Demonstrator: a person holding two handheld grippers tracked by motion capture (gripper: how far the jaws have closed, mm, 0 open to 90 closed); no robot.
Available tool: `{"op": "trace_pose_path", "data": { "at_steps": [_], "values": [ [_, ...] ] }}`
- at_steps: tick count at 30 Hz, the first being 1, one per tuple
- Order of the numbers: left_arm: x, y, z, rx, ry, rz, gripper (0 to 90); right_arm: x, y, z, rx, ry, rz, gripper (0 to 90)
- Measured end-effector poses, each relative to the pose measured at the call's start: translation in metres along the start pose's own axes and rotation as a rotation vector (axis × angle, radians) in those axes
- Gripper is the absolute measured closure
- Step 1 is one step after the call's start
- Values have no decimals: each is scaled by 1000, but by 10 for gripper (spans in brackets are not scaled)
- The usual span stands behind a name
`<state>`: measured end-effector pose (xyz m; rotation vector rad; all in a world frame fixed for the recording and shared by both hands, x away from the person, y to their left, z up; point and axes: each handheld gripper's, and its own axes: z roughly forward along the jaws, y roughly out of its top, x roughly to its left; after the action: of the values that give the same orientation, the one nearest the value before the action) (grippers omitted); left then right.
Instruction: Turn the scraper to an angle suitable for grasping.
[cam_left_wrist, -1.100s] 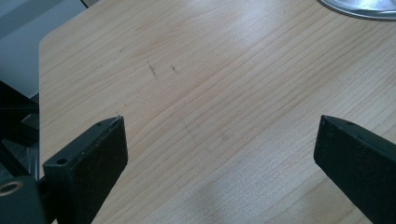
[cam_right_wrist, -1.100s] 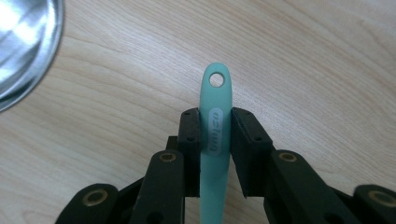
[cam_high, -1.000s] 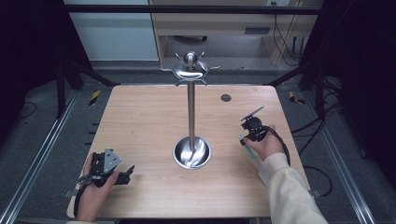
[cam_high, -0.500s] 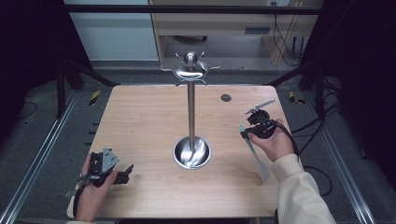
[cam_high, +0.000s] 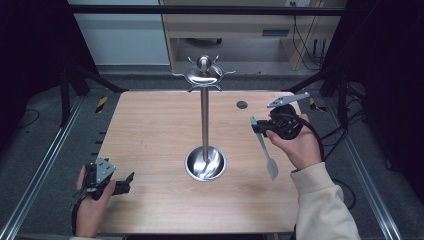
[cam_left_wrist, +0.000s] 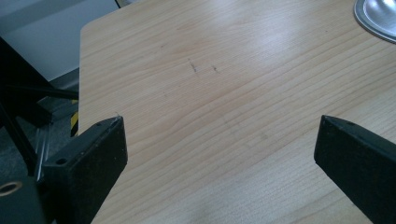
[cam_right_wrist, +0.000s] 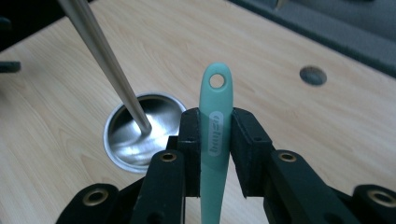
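A steel utensil stand (cam_high: 204, 115) with a hooked crown (cam_high: 203, 74) and a round dish base (cam_high: 205, 164) rises from the middle of the wooden table (cam_high: 150, 130). My right gripper (cam_high: 260, 126) is held above the table's right side, shut on the handle of a teal spatula (cam_high: 263, 145) whose pale blade hangs toward the person. In the right gripper view the spatula handle (cam_right_wrist: 214, 126), with its hanging hole, is pinched between both black pads (cam_right_wrist: 190, 140); the stand's pole (cam_right_wrist: 105, 56) and base (cam_right_wrist: 135, 135) lie beyond. My left gripper (cam_high: 131, 178) rests open at the table's near left corner; its fingers (cam_left_wrist: 88, 158) frame bare wood.
A small dark hole (cam_high: 242, 104) sits in the tabletop at the far right. Metal frame rails (cam_high: 45, 165) run along both sides of the table, and cables (cam_high: 340, 150) trail off at the right. A cabinet (cam_high: 235, 30) stands behind the table.
My right gripper has risen and moved slightly away from the person, carrying the spatula up off the table. The left gripper has stayed put.
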<state>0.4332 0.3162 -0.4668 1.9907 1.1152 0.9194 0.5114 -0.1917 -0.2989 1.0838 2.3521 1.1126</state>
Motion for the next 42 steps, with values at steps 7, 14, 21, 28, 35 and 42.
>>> {"op": "trace_pose_path", "data": {
  "at_steps": [7,14,21,28,35,42],
  "values": [
    [4,-5,-1,11,45,-39,24,14,15,-11,-107,65,-11,745],
    [3,-7,-2,7,35,-28,24,17,30,-23,-176,41,-34,745],
    [2,-5,-4,11,11,-38,24,22,47,-46,-273,11,-38,745],
    [0,1,-5,-12,-4,-22,30,39,40,-65,-319,-8,-61,744],
    [3,2,-10,-28,-32,-69,39,57,37,-85,-373,-7,-93,744],
    [9,2,-17,-70,14,-89,38,63,38,-85,-380,-10,-103,744]
  ]
}}
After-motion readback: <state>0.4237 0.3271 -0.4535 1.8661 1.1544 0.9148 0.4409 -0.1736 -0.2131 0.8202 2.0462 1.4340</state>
